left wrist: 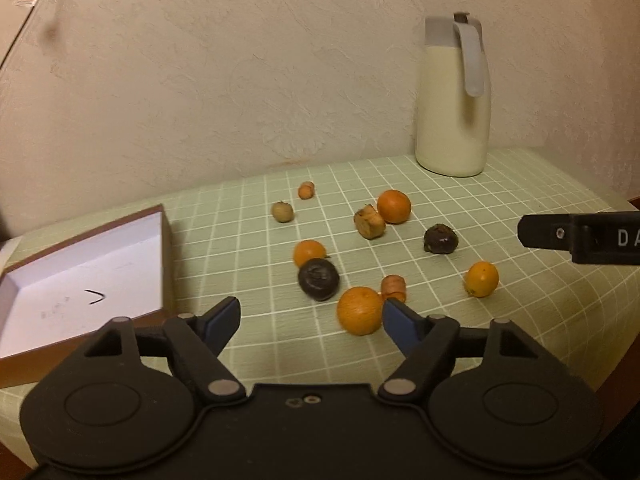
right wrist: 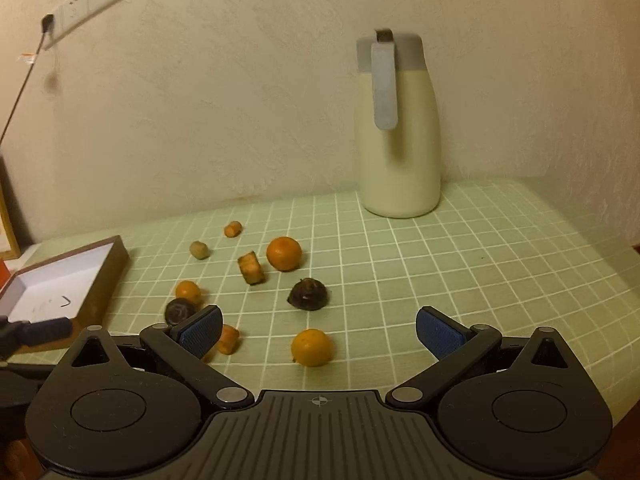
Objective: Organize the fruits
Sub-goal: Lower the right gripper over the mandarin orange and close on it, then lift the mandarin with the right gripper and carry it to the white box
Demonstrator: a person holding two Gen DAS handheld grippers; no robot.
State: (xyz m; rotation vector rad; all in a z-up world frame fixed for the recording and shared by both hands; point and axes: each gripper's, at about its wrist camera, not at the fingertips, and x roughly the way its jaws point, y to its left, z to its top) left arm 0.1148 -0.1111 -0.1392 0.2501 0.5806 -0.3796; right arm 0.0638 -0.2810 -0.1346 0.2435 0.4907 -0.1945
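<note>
Several fruits lie scattered on the green checked tablecloth. In the left wrist view an orange lies just ahead of my open, empty left gripper, beside its right finger. A dark round fruit, a smaller orange, another orange and a second dark fruit lie further off. A white-lined brown box sits at the left, empty. My right gripper is open and empty, with a small orange between its fingers' line.
A cream thermos jug with a grey lid stands at the back right against the wall; it also shows in the right wrist view. A cable hangs from a wall socket. The table's right edge drops off.
</note>
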